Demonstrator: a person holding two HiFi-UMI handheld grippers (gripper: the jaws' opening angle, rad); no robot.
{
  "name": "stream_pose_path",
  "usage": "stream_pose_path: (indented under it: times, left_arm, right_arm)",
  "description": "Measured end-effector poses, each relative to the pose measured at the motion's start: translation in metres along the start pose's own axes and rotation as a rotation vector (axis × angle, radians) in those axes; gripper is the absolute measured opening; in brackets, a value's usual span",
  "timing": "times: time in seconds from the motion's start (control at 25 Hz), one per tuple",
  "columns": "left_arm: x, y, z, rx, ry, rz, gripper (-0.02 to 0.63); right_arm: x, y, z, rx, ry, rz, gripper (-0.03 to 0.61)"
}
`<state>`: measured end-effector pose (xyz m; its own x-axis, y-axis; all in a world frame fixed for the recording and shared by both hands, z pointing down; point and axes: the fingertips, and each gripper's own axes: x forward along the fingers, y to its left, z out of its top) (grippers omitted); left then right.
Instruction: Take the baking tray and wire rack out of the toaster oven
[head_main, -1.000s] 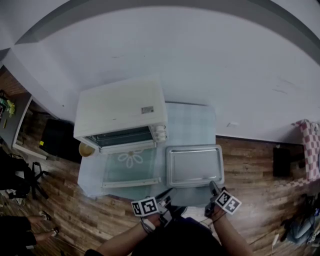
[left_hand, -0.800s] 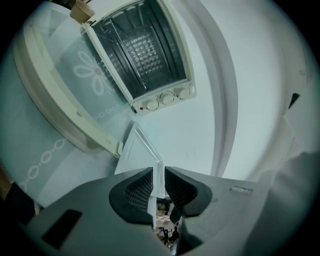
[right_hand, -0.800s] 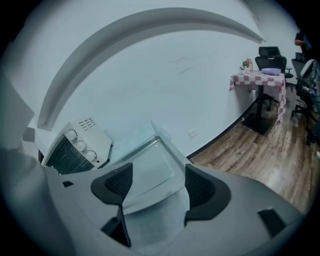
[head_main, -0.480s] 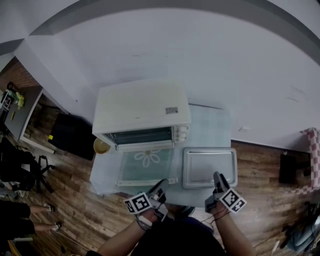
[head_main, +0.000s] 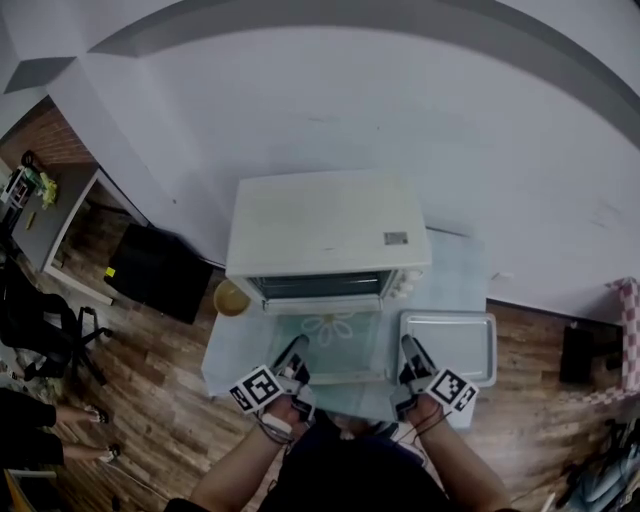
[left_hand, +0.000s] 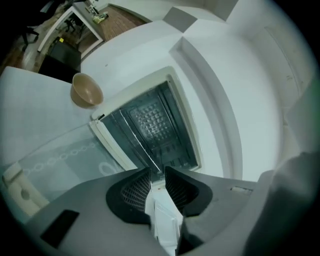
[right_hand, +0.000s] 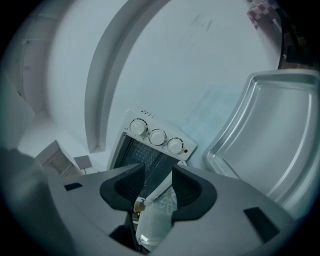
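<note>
The white toaster oven (head_main: 325, 235) stands on the table with its glass door (head_main: 340, 345) folded down flat. The wire rack (left_hand: 150, 120) lies inside the oven cavity. To the right of the oven, the silver baking tray (head_main: 450, 345) rests on the table, also seen in the right gripper view (right_hand: 270, 140). My left gripper (head_main: 295, 355) hovers at the door's front left corner, its jaws a narrow gap apart and empty (left_hand: 157, 172). At the door's front right corner my right gripper (head_main: 410, 352) points at the oven, its jaws closing with nothing between them (right_hand: 159, 172).
A tan bowl (head_main: 231, 297) sits on the table just left of the oven. The oven's three knobs (right_hand: 157, 136) are on its right side. A pale blue cloth (head_main: 455, 270) covers the small table, with wooden floor (head_main: 150, 400) around it and a white wall behind.
Both grippers have swung left from the baking tray to the front of the open oven door. The tray stays on the table.
</note>
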<state>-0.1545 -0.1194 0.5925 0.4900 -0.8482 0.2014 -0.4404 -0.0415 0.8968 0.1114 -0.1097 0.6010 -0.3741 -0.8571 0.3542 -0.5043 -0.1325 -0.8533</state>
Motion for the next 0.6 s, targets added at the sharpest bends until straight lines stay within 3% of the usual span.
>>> stream_pose_path:
  times: [0.24, 0.6]
  left_arm:
    - [0.027, 0.028, 0.047, -0.035, -0.008, -0.024, 0.123]
    - [0.072, 0.08, 0.091, -0.135, -0.044, 0.028, 0.138]
  right_arm:
    - [0.047, 0.027, -0.026, 0.02, 0.01, 0.03, 0.173]
    - [0.11, 0.043, -0.049, 0.047, -0.016, -0.003, 0.131]
